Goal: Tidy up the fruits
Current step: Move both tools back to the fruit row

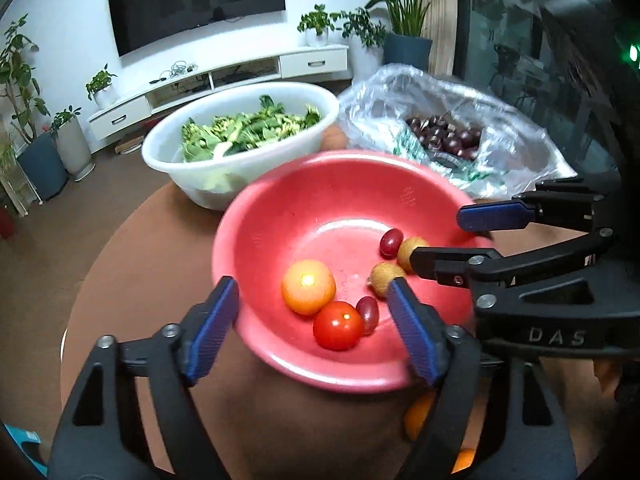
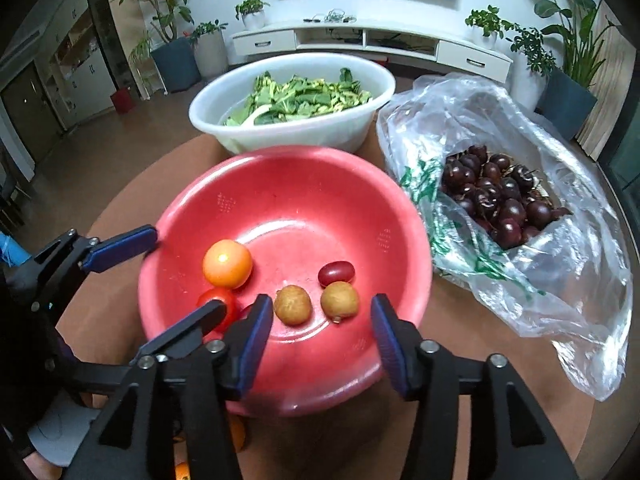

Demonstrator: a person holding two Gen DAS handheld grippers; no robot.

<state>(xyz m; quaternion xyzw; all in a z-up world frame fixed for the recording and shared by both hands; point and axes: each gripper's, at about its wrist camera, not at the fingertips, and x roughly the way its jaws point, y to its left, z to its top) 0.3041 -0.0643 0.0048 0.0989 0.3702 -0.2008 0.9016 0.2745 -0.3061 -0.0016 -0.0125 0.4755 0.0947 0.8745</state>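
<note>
Hovering over the near rim of the red bowl [image 2: 288,200], both of your grippers stand with jaws wide and nothing held: the left gripper [image 1: 312,312] frames the tomatoes, the right gripper [image 2: 320,320] frames the two brown longans [image 2: 316,302]. Inside the bowl you already have an orange tomato [image 2: 227,262], a red tomato [image 1: 337,325] touching it, two small grape tomatoes [image 2: 336,273] and the longans, so I judge the sorting partly done. Below the bowl's near edge, orange fruit [image 1: 418,416] shows by the bench [image 1: 120,260] edge, mostly hidden by the jaws; it looks still uncollected. Further right, the plastic bag [image 2: 560,272] lies open with a heap of dark cherries [image 2: 500,196] untouched inside. Beyond the red bowl, the white basin [image 2: 292,128] holds leafy greens [image 2: 304,98], which probably stay put.
</note>
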